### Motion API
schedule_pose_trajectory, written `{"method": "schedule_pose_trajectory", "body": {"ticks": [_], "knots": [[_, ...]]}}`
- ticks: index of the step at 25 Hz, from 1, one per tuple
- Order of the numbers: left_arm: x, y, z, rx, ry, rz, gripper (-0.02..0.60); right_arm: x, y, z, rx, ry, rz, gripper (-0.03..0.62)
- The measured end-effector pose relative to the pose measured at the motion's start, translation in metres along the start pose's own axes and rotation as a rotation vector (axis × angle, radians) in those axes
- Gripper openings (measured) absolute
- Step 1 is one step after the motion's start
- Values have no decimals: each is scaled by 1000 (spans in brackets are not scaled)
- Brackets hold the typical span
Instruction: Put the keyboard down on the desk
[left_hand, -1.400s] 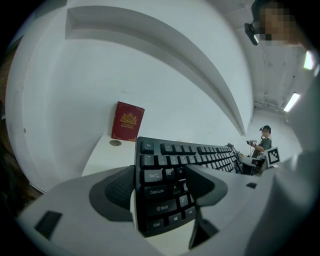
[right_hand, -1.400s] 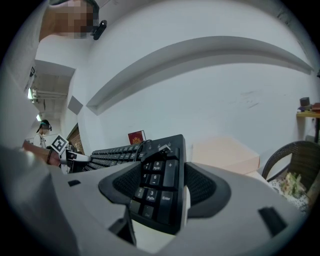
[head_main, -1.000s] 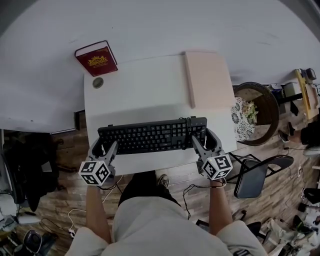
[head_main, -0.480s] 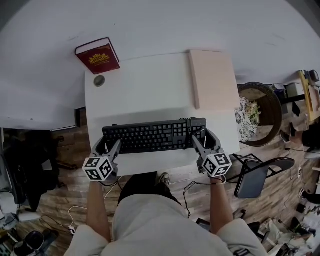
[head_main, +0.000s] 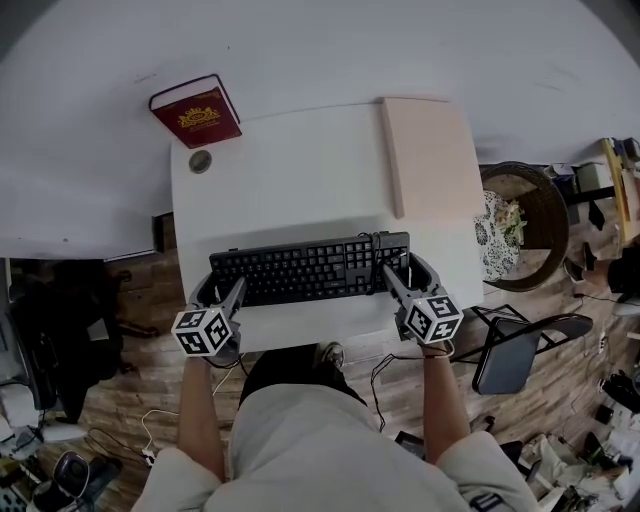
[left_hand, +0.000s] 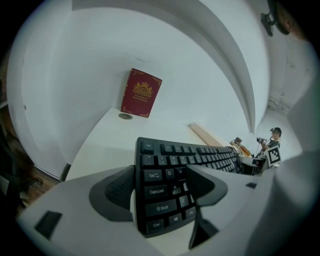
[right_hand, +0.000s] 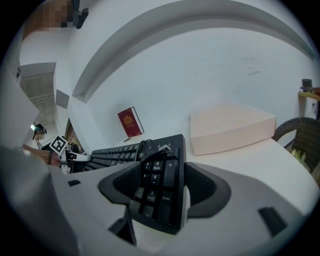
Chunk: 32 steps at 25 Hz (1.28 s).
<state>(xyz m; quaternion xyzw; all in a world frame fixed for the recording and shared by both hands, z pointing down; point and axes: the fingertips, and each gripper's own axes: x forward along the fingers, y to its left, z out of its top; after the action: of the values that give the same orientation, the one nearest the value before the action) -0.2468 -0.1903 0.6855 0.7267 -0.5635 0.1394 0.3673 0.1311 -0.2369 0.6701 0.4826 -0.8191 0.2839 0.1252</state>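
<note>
A black keyboard (head_main: 300, 270) lies crosswise over the near part of the white desk (head_main: 290, 180). My left gripper (head_main: 217, 288) is shut on its left end, by the Caps Lock and Shift keys (left_hand: 155, 192). My right gripper (head_main: 400, 272) is shut on its right end, at the number pad (right_hand: 155, 192). In the left gripper view the keyboard (left_hand: 200, 157) runs away to the right between the jaws of my left gripper (left_hand: 162, 187). In the right gripper view it runs off to the left from my right gripper (right_hand: 160, 190). I cannot tell whether its underside touches the desk.
A red book (head_main: 195, 112) leans at the desk's far left, with a small round disc (head_main: 200, 160) beside it. A pale flat box (head_main: 430, 150) lies along the desk's right side. A wicker basket (head_main: 530, 200) and a dark chair (head_main: 510, 350) stand to the right on the floor.
The keyboard and both grippers have shifted slightly to the right over the desk. Both grips are unchanged.
</note>
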Motion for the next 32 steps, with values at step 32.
{"method": "schedule_pose_trajectory", "body": {"ticks": [32], "knots": [[22, 13, -20, -52, 60, 58, 318, 32, -19, -26, 61, 138, -15, 272]]}}
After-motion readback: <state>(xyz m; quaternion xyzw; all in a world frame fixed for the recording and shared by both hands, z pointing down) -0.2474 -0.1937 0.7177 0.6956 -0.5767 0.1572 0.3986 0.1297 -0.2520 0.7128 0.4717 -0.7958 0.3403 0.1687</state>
